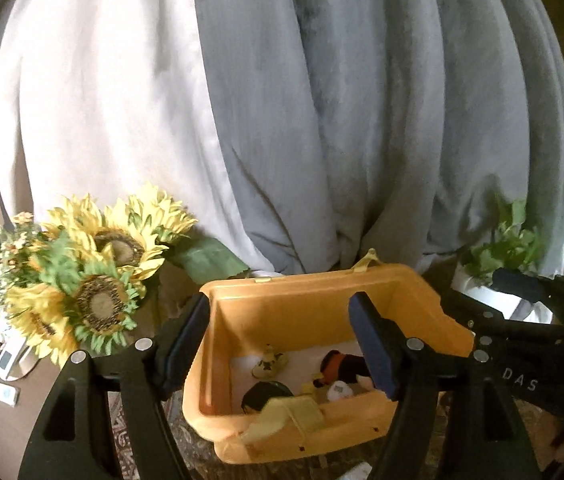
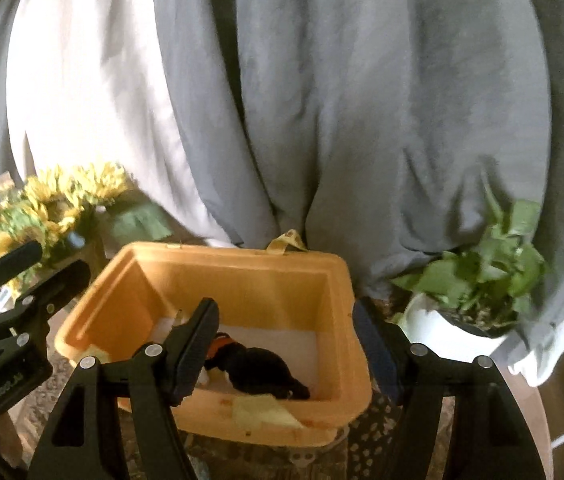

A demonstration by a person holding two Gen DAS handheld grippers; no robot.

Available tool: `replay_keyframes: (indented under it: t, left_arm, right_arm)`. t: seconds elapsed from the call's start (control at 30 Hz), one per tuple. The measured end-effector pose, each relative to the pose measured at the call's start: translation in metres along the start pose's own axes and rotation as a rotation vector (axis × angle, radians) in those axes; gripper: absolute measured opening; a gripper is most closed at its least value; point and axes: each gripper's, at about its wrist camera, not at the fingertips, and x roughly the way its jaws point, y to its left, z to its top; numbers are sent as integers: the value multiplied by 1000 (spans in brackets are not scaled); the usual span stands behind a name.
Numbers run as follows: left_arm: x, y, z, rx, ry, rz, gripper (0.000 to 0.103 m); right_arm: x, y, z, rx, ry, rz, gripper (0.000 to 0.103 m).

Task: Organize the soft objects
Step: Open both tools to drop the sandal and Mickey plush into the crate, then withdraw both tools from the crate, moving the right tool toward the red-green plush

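Left gripper (image 1: 282, 344) and right gripper (image 2: 286, 344) both gape wide and empty over the orange bin (image 2: 241, 276) holding a black-and-orange plush toy (image 2: 261, 372).

Sunlit grey curtains (image 1: 362, 120) behind sunflowers (image 1: 93, 272) and potted plant (image 2: 478, 276)

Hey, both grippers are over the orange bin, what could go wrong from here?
The left gripper straddles the bin's left wall, fingers wide apart; dropping straight down would likely hit the rim. The sunflowers stand close beside it, so a leftward swing may knock them. The potted plant sits similarly near the right gripper.
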Motion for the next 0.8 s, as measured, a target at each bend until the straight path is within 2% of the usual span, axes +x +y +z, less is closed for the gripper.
replay_keyframes:
  t: [0.2, 0.27, 0.37, 0.67, 0.8]
  left_arm:
    - [-37, -8, -1, 1, -23, -3, 75]
    - [-49, -11, -2, 8, -33, 0, 77]
    - [-66, -14, -7, 11, -48, -2, 80]
    - [-106, -28, -26, 36, -87, -20, 91]
    - [-118, -34, -36, 36, -86, -31, 91]
  right_arm:
    - [-38, -6, -6, 36, -39, -18, 71]
    - [-52, -8, -9, 42, -56, -38, 79]
    - [-73, -11, -15, 63, -90, -70, 82]
    - [-129, -19, -38, 120, -150, -152, 87]
    - [-150, -22, -51, 131, -166, -190, 88]
